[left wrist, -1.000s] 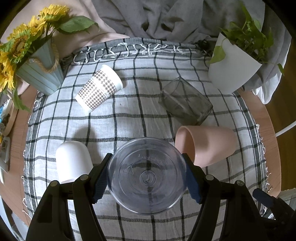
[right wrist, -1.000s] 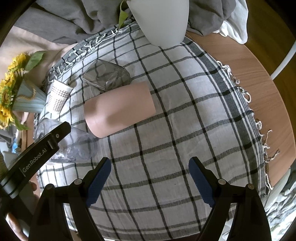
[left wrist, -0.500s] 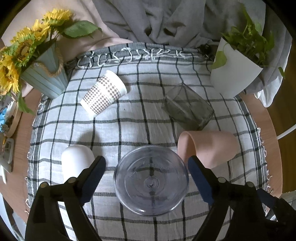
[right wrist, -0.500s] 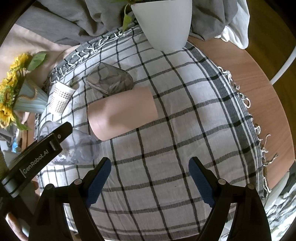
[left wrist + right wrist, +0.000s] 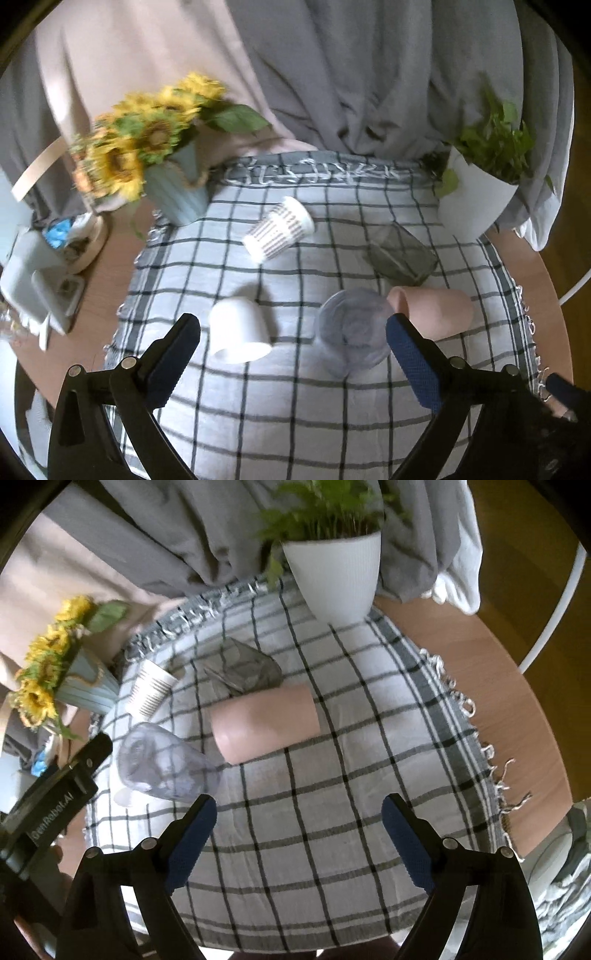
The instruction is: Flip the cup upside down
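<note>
A clear plastic cup [image 5: 352, 334] stands upside down on the checked cloth [image 5: 295, 406]; it also shows in the right wrist view [image 5: 162, 766]. My left gripper [image 5: 293, 354] is open and empty, raised and drawn back from the cup. A white cup [image 5: 236, 330] stands upside down to its left. A pink cup [image 5: 434, 312] lies on its side to its right, also in the right wrist view [image 5: 264, 722]. A patterned paper cup [image 5: 279, 229] and a dark glass [image 5: 400, 253] lie on their sides farther back. My right gripper [image 5: 295, 830] is open and empty above the cloth.
A sunflower vase [image 5: 177, 188] stands at the back left and a white plant pot [image 5: 472, 199] at the back right. Small items [image 5: 48, 266] sit on the bare wood at the left. The round table's edge [image 5: 517, 709] curves on the right.
My left gripper opened, let go of the clear cup and pulled up and back. The cup stays upside down on the cloth. The right gripper also drew back a little.
</note>
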The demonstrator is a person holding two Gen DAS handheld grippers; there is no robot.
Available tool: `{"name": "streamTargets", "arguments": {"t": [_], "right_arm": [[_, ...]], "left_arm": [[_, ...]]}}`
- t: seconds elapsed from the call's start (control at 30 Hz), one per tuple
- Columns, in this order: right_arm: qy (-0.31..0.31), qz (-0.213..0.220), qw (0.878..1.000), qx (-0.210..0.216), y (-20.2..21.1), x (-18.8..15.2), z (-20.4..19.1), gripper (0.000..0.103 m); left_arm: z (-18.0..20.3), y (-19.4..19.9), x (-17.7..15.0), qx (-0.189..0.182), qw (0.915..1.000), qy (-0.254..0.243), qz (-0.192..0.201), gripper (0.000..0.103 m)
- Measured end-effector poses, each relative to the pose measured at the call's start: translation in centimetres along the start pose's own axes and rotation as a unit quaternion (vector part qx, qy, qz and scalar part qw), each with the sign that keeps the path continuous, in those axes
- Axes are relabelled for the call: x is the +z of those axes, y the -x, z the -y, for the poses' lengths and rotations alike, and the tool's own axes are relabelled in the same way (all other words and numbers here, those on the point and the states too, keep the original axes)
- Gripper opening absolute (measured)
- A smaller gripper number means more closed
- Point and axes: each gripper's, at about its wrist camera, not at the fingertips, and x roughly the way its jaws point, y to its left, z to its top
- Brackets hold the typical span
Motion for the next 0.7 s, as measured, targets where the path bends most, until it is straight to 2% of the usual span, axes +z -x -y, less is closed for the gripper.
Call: {"name": "streamTargets", "arguments": {"t": [0.1, 0.33, 0.5, 0.7], "right_arm": [[0.015, 0.034, 0.999, 0.001, 1.8, -0.7, -0.5, 0.093], [0.054, 0.099, 0.994, -0.005, 5.2, -3.1, -1.7, 0.094], [0.066, 0.114, 0.991, 0.001, 6.3, -4.6, -2.3, 0.094], [0.078, 0.114, 0.99, 0.003, 6.6, -6.1, -3.1, 0.094]], "left_arm": [[-0.9, 1.5, -1.4, 0.001, 1.0, 0.004, 0.008, 0.103], [-2.7, 4.6, -5.1, 0.034, 0.9991, -0.006, 0.026, 0.103], [-4.4, 6.1, -7.1, 0.022, 0.9993, 0.022, 0.023, 0.103], [-5.0, 7.0, -8.9, 0.002, 0.9996, 0.027, 0.007, 0.103]]}}
